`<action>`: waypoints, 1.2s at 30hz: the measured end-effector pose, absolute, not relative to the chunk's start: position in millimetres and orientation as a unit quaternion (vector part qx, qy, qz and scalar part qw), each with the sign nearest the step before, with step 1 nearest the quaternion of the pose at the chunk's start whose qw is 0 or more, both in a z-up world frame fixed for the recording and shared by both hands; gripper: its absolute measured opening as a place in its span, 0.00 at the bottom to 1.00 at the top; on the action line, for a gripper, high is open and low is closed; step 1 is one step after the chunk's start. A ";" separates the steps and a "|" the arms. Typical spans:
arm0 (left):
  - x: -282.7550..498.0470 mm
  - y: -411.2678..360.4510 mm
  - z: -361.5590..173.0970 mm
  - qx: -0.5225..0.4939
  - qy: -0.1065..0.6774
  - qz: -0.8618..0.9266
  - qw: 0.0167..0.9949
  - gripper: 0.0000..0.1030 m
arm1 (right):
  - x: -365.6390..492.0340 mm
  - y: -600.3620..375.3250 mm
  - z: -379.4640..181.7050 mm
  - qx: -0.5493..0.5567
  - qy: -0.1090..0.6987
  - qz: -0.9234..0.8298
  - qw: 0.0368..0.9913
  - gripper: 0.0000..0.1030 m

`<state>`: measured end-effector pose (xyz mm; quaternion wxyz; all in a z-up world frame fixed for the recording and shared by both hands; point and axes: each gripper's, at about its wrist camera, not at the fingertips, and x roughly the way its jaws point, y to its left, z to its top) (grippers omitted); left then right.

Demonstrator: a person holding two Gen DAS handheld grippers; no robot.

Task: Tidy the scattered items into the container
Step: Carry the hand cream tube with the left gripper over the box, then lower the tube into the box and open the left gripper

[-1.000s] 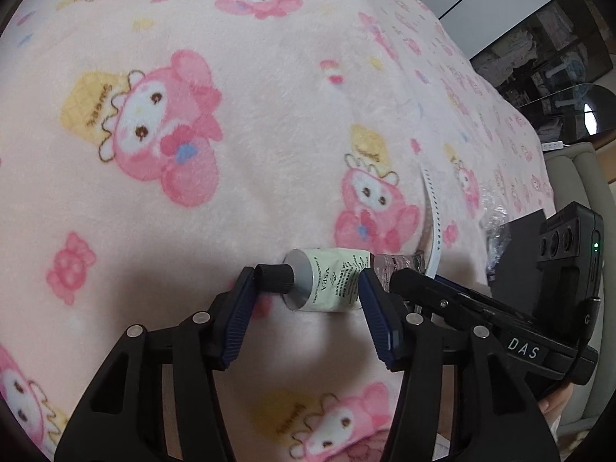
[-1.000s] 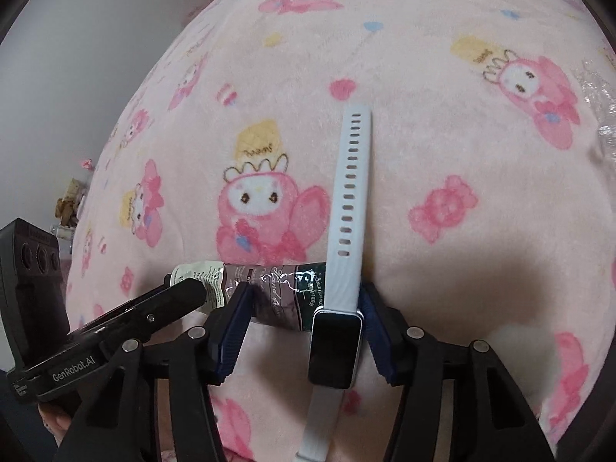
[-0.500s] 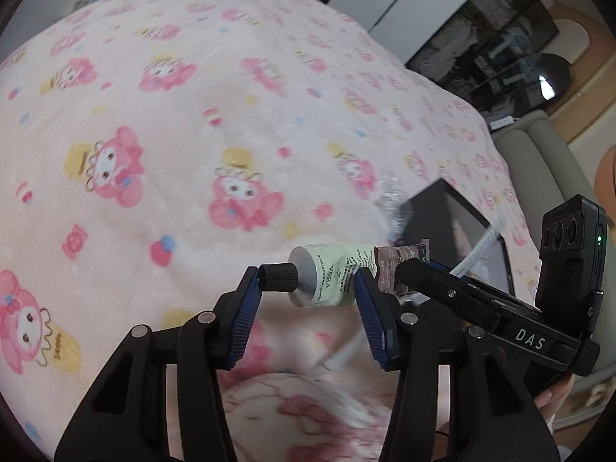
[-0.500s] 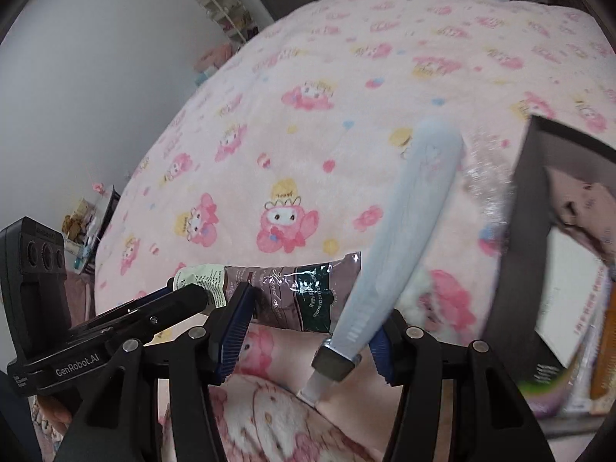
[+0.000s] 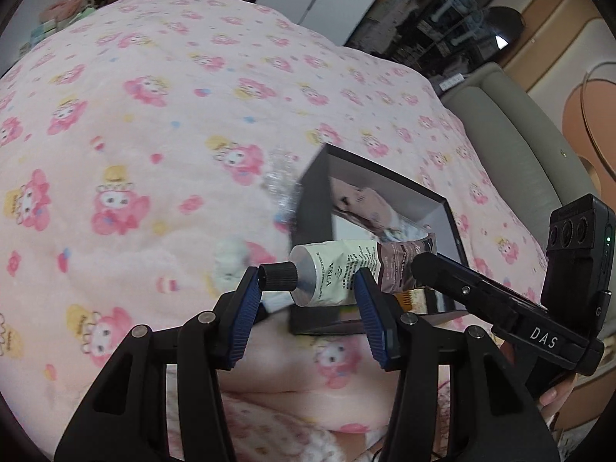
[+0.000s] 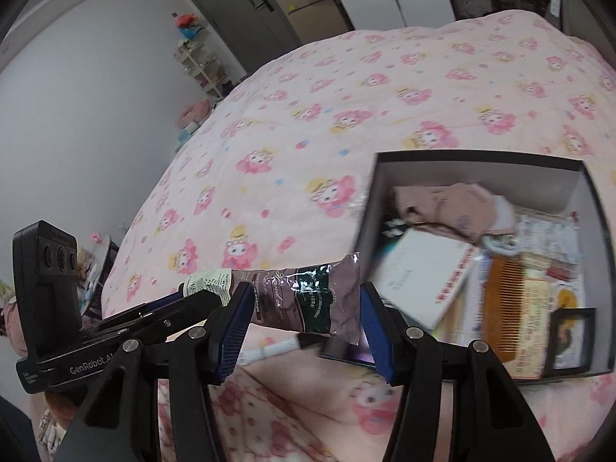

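A hand-cream tube (image 5: pixel 335 269) with a black cap hangs in the air, held at both ends. My left gripper (image 5: pixel 306 288) is shut on its cap end. My right gripper (image 6: pixel 304 304) is shut on its crumpled brown-and-green tail (image 6: pixel 308 296). A white watch strap (image 6: pixel 265 352) shows blurred just under the tube, and I cannot tell whether anything holds it. The open black box (image 6: pixel 477 156) sits on the pink blanket to the right of the tube, seen past it in the left wrist view (image 5: pixel 312 200).
The box holds a wooden comb (image 6: pixel 504 308), a white booklet (image 6: pixel 419 277), pink cloth (image 6: pixel 442 204) and a small black frame (image 6: pixel 569 338). Crinkled clear plastic (image 5: pixel 281 188) lies by its left wall. A grey sofa (image 5: pixel 519 134) borders the bed.
Both grippers have lifted the tube off the blanket and carried it toward the box, which has come into view. The watch, earlier lying across the right gripper's fingers, now shows blurred beneath the tube.
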<state>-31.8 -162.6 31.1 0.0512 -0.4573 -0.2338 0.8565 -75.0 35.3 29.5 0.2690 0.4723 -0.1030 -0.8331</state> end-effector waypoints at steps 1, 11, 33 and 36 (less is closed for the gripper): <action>-39.5 -150.2 28.7 -0.463 -0.233 0.853 0.062 0.49 | -75.2 45.6 29.8 0.470 -0.101 -0.837 0.261 0.50; -98.5 -55.9 -8.1 -0.520 -0.211 0.819 0.120 0.49 | -102.0 139.1 -5.5 0.498 -0.084 -0.839 0.203 0.50; -130.2 -23.4 -53.5 -0.587 -0.147 0.794 0.052 0.46 | -120.6 177.3 -57.5 0.544 -0.107 -0.818 0.151 0.50; -133.5 -29.6 -45.5 -0.569 -0.159 0.806 0.039 0.45 | -126.3 175.4 -50.2 0.515 -0.068 -0.846 0.119 0.42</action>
